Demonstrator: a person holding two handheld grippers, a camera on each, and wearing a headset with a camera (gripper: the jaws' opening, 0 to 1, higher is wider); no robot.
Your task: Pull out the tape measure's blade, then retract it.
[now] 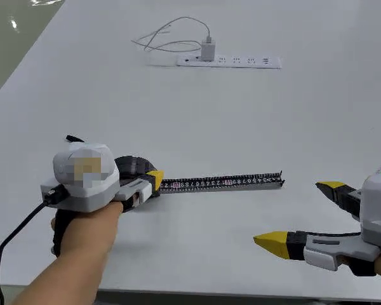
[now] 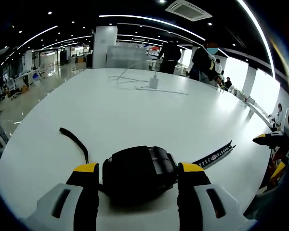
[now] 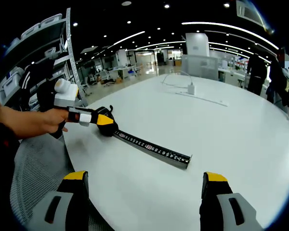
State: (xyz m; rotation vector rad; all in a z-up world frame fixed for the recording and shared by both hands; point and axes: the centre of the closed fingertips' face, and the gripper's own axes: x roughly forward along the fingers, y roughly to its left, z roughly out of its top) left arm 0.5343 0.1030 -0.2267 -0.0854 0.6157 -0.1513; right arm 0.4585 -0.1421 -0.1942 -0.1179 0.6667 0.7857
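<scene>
A black tape measure (image 1: 132, 166) lies on the white table (image 1: 241, 114), and my left gripper (image 1: 145, 174) is shut on its case. In the left gripper view the case (image 2: 139, 163) sits between the yellow-tipped fingers (image 2: 86, 169), with its wrist strap (image 2: 74, 139) trailing left. The blade (image 1: 222, 182) is pulled out flat along the table to the right, its end hook (image 1: 282, 178) lying free. My right gripper (image 1: 300, 213) hovers open to the right of the hook, holding nothing. In the right gripper view the blade (image 3: 151, 148) lies ahead of the open fingers (image 3: 214, 178).
A white power strip (image 1: 228, 61) with a plugged charger (image 1: 207, 49) and a looped cable (image 1: 171, 38) lies at the far side of the table. The table's front edge (image 1: 241, 296) runs just below both grippers. People stand beyond the far end (image 2: 204, 60).
</scene>
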